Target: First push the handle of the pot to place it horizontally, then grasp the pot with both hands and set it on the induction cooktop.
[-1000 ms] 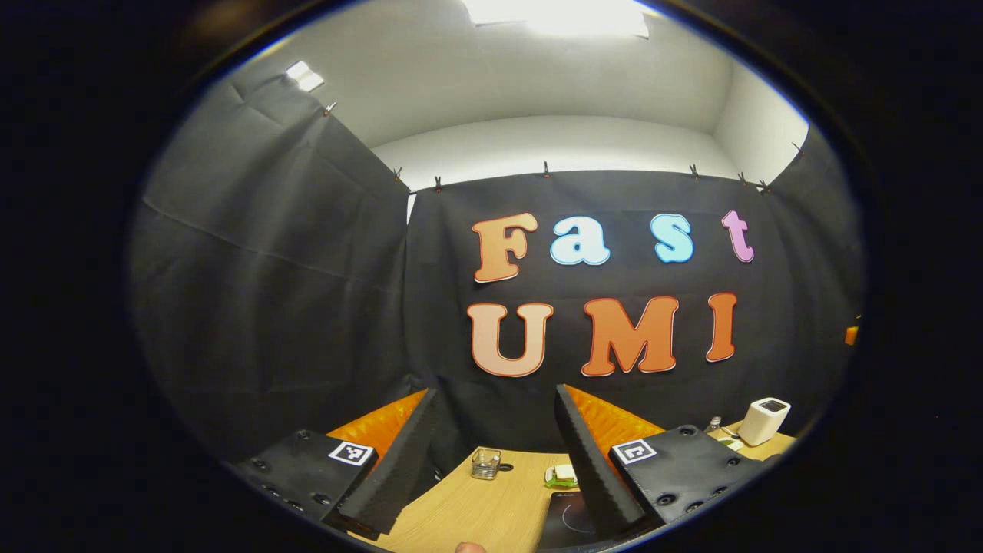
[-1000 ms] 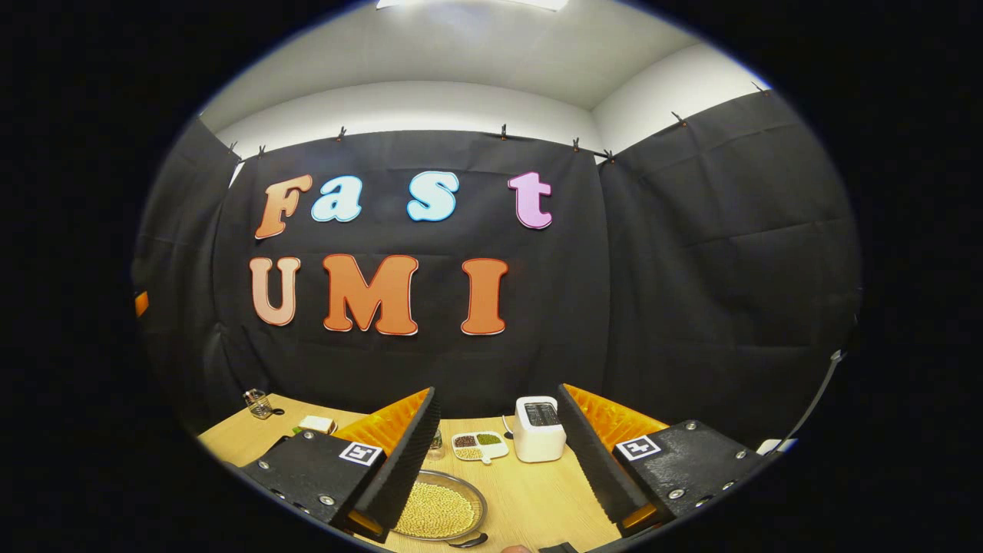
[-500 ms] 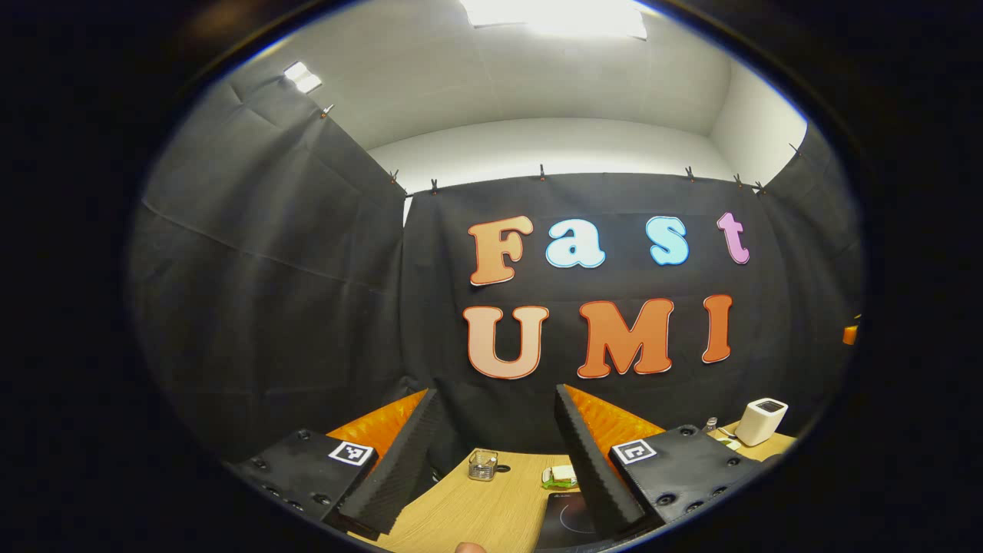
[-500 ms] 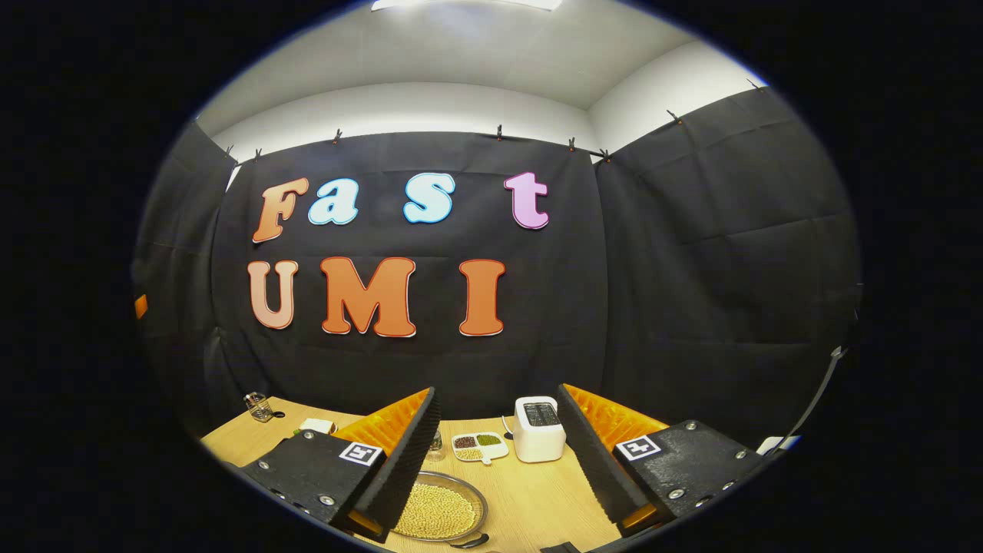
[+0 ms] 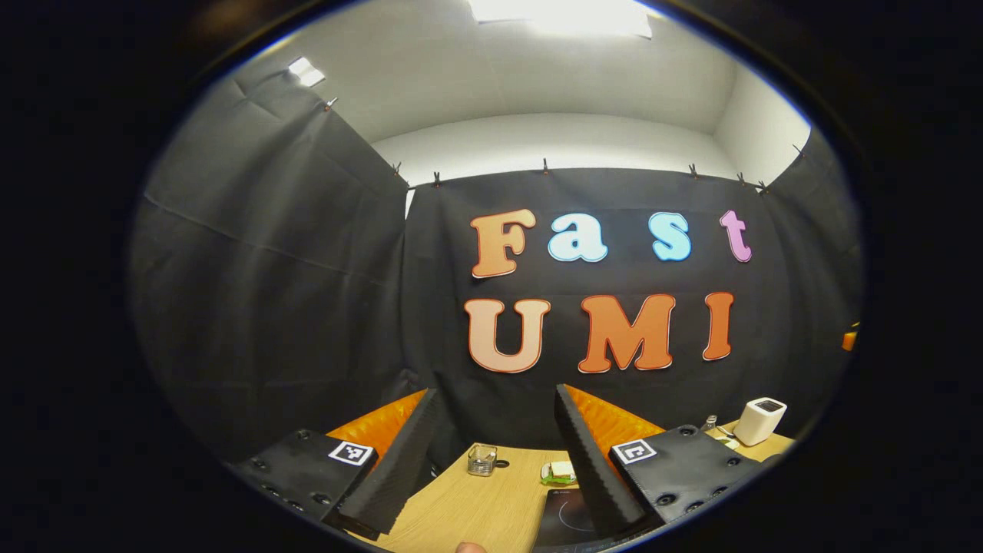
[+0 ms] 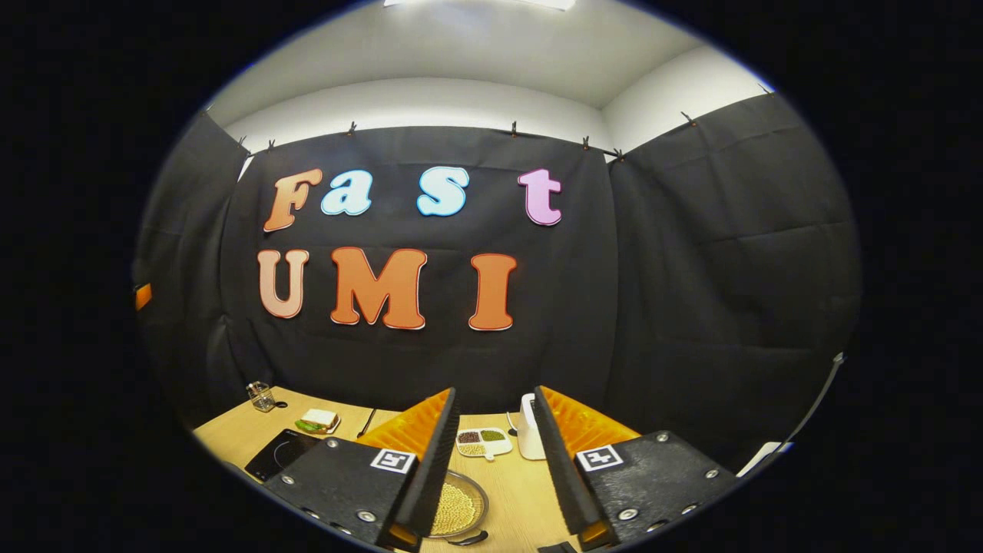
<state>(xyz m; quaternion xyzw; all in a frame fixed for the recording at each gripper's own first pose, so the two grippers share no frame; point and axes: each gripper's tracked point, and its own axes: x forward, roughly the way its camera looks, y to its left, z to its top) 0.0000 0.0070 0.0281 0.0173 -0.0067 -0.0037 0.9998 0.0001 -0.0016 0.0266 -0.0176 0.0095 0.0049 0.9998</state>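
Two grippers are in play, both raised above the wooden table (image 6: 530, 499) and holding nothing. The left gripper (image 5: 491, 453) has its fingers spread wide; the right gripper (image 6: 495, 453) has its fingers set narrower, with a clear gap between them, so it is partly open.

Going left to right in the right gripper view: one small glass jar (image 6: 262, 397), one induction cooktop (image 6: 281, 453), one sandwich on a plate (image 6: 317, 420), one pot (image 6: 458, 511) filled with pale beans, one divided dish of beans (image 6: 481, 443), one white toaster (image 6: 527, 438).

The pot sits just below the right gripper, well apart from the cooktop. Its dark handle (image 6: 468, 539) shows at the near rim.

Judgement: the push is not yet begun. It is best done with a finger's flat side low against the handle, swept slowly so no beans spill.
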